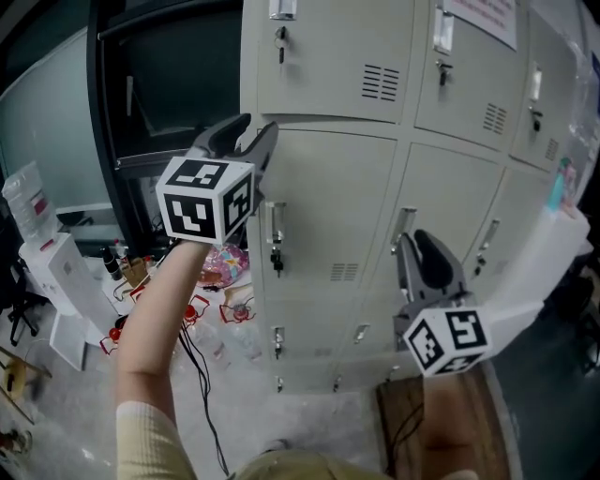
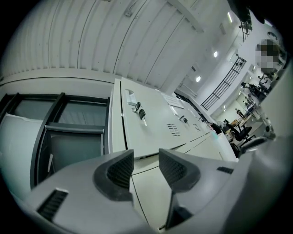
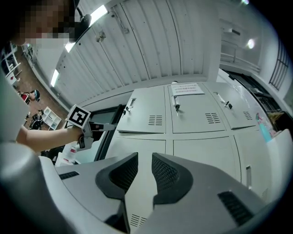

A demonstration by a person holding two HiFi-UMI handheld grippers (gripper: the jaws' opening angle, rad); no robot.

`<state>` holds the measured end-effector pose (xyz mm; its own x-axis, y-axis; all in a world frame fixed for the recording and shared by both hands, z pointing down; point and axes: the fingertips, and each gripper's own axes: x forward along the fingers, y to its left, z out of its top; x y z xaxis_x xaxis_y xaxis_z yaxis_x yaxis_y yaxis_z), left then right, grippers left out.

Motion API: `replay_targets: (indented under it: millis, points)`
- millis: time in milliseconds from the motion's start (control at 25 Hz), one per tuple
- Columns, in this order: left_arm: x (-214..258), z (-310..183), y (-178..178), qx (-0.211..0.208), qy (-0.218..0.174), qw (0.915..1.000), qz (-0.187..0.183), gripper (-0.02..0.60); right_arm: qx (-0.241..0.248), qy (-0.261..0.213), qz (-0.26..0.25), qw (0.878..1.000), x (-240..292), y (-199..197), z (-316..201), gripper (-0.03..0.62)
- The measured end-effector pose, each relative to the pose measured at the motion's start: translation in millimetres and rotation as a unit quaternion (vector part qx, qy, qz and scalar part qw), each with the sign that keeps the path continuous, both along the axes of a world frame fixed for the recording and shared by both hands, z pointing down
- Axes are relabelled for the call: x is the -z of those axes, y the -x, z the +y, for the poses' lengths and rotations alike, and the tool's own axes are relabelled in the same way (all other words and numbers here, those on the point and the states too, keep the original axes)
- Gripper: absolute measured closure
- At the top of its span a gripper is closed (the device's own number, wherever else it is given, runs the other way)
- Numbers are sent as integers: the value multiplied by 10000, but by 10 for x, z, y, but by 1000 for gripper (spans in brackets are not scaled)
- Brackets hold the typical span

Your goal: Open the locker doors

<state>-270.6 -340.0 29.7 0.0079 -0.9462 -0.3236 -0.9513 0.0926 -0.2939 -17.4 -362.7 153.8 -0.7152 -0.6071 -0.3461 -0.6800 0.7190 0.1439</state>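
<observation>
A bank of beige lockers (image 1: 375, 187) fills the head view, and every door I can see is closed. Keys hang in the locks of the top-left door (image 1: 280, 39) and the middle-left door (image 1: 277, 261). My left gripper (image 1: 248, 129) is raised at the left edge of the bank, near the seam between those two doors; its jaws are open and empty. In the left gripper view the gripper (image 2: 145, 157) looks up along the top-left door (image 2: 151, 123). My right gripper (image 1: 419, 246) is in front of the middle column; it (image 3: 144, 160) is open and holds nothing.
A dark-framed glass cabinet (image 1: 159, 84) stands left of the lockers. Below it the floor holds white boxes (image 1: 66, 272), bottles, colourful packets (image 1: 223, 265) and a black cable (image 1: 202, 394). A wooden board (image 1: 450, 422) lies at the bottom right. A paper notice (image 1: 483, 19) is stuck on a top door.
</observation>
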Motion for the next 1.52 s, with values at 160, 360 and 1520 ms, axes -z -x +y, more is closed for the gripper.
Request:
replay_targets:
  millis: [160,360,1520]
  points:
    - [83,-98,86,-21,-36,10000,26,426,33,-26,-3,10000,43,106,-111,520]
    - [198,-157,123,-55,-116,9999,-80,419,90,-30,-18,10000,92,257,-228,520]
    - [252,-133,-42,-399,-90,9991,94,411,89,43,-17,9999,-71,205,26,520]
